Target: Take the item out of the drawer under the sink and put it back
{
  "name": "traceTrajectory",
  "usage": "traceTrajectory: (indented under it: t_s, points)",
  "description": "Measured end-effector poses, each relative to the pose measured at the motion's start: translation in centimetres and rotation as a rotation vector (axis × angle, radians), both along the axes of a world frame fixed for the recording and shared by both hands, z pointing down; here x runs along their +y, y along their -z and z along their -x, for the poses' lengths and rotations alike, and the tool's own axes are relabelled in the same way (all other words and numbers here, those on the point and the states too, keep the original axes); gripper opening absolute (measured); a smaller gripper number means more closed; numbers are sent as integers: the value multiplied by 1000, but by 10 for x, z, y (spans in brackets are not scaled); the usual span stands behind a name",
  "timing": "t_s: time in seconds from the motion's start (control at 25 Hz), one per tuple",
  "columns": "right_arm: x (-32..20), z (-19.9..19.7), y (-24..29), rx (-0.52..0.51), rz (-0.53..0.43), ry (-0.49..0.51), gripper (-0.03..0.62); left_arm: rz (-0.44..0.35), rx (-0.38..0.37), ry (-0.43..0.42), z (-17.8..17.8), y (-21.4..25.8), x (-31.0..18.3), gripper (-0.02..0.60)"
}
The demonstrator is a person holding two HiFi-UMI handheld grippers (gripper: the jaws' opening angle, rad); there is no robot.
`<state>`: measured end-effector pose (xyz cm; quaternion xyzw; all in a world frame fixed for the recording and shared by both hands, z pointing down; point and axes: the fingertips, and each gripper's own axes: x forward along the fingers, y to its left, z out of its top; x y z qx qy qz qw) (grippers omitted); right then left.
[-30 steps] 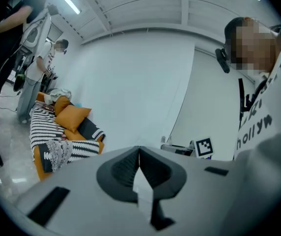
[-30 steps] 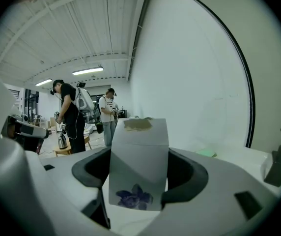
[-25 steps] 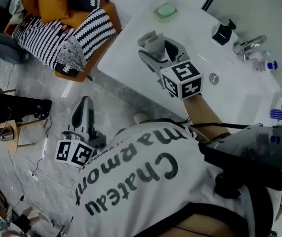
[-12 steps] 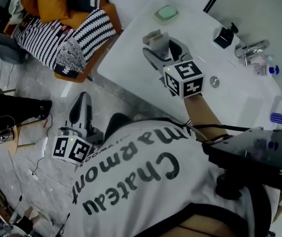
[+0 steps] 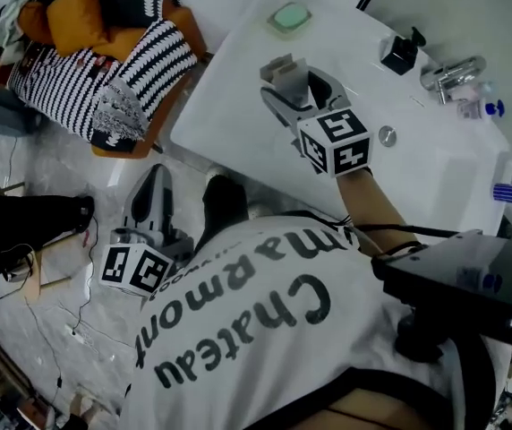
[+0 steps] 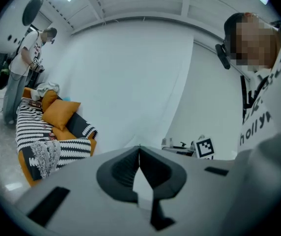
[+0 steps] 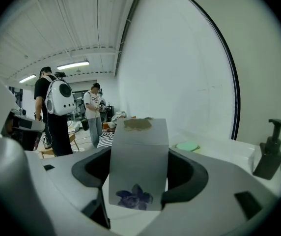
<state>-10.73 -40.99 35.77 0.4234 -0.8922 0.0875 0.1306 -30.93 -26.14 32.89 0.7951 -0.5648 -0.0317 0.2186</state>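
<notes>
Over the last 1 s the right gripper (image 5: 290, 77) had barely shifted. It hung above the near-left part of the broad white desk (image 5: 238, 88) with its sunken basin, and its fingers were clamped on the small pale grey cardboard box (image 7: 138, 156), which stood upright between them. The change lay off the desk's front edge, where a dark shoe (image 5: 223, 202) had come forward to that edge. The left gripper (image 5: 154, 179) had stayed low over the floor beside it, fingers pressed together on nothing. I judged that the item was already out and that the person was stepping in to return it. The drawer below the desk showed in no view, so whether it stood open could not be told. The box bore a purple flower print and a brownish patch near its top, but no legible words. The person's white T-shirt (image 5: 265, 330) read "Chateau Marmont", and the left gripper view caught "holly" on a white shirt. Each gripper's cube carried black-and-white square markers.
</notes>
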Motion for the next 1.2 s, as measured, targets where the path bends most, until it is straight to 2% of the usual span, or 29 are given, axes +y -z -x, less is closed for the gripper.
traceTrajectory:
  t_s: [0.24, 0.6, 0.92, 1.2]
  points:
    - [-17, 3, -8, 35, 41, -57, 331, 24, 36, -72, 10, -3, -39, 9]
    - [-36, 5, -20, 29, 86, -157, 331, 55, 19, -195, 21, -4, -84, 9]
    - [-49, 16, -36, 15, 124, -229, 331, 71, 4, -240, 50, -10, -105, 9]
    - [-65, 21, -51, 55, 151, -291, 331, 83, 13, -279, 65, -16, -129, 9]
